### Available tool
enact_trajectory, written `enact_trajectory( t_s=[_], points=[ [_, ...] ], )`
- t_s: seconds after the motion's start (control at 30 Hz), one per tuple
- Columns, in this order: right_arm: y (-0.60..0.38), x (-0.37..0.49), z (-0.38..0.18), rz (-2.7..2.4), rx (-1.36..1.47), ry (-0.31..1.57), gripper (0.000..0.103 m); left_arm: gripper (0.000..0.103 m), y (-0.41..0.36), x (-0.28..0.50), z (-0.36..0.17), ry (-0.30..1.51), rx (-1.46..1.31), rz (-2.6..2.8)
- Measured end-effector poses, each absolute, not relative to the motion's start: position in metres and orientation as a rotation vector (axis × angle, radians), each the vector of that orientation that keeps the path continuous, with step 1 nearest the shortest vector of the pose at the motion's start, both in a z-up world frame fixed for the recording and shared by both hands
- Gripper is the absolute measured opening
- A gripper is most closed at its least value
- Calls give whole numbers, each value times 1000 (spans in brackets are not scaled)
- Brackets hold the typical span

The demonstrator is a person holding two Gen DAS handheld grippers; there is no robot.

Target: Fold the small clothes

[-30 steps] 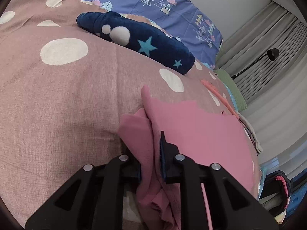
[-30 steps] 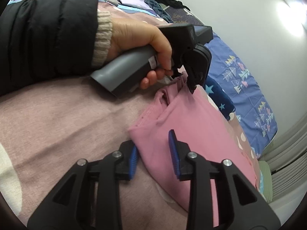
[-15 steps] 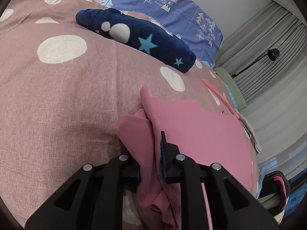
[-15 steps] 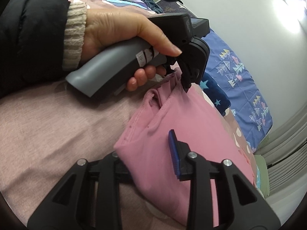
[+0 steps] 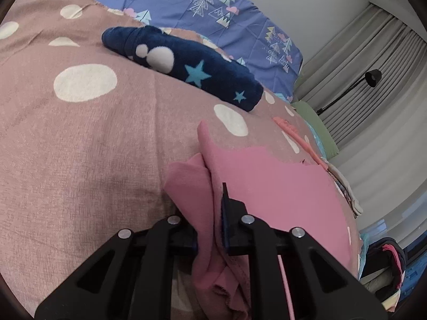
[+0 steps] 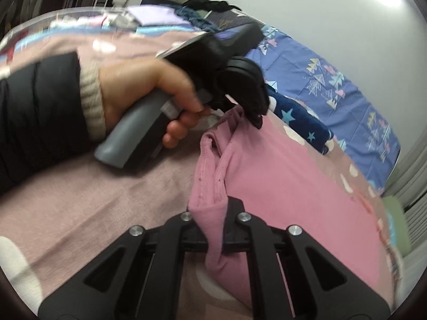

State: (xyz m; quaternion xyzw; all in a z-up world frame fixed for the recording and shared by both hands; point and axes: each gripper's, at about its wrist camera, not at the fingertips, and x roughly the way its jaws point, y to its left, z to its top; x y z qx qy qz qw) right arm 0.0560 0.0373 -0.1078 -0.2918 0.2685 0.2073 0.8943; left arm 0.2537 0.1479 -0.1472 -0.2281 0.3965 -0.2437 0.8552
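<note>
In the left wrist view, a bunched edge of the pink garment (image 5: 267, 186) is pinched between the pads of the left hand-held gripper (image 5: 210, 226), whose jaws stand nearly together on the cloth. The rest of the garment is spread flat on the bed, over a dusty-pink blanket (image 5: 80, 146) with white dots. A navy fleece (image 5: 186, 66) with stars is laid further back on the blanket, well apart from the garment. A blue pillow (image 5: 213, 13) with a tree print is seen behind it. Grey curtains (image 5: 373, 80) and a black lamp (image 5: 372, 78) are seen at the right.

In the right wrist view, which is blurred, a ribbed edge of the garment (image 6: 293, 186) is clamped by the right hand-held gripper (image 6: 216, 229); its jaws have just been closing, and the cloth is now squeezed tight between them. The left hand-held gripper (image 6: 256, 117) is seen beyond, held by a hand (image 6: 149, 90) in a black sleeve (image 6: 40, 106) with a knitted cuff, and the far corner of the same edge is gripped at its tip. The edge is raised between the two grippers, while the body of the garment is left lying on the blanket (image 6: 80, 200).
</note>
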Motion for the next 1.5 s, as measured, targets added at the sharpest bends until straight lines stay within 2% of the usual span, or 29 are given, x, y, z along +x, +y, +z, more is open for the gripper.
enact_trajectory(
  t_s=[0.33, 0.57, 0.77, 1.0, 1.27, 1.5],
  points=[
    [-34, 70, -73, 471, -296, 633, 4, 12, 119, 255, -116, 840, -456, -509],
    [-114, 68, -56, 416, -90, 619, 4, 12, 47, 251, -65, 809, -345, -540],
    [-185, 62, -51, 364, 60, 594, 4, 12, -28, 247, -41, 807, -241, -561],
    [-261, 53, -63, 295, 221, 591, 4, 11, -123, 251, -37, 838, -117, -588],
    [-325, 49, -90, 255, 379, 601, 4, 11, -225, 257, -55, 888, 43, -591],
    [-348, 46, -103, 302, 505, 603, 4, 10, -274, 262, -73, 911, 177, -561]
  ],
)
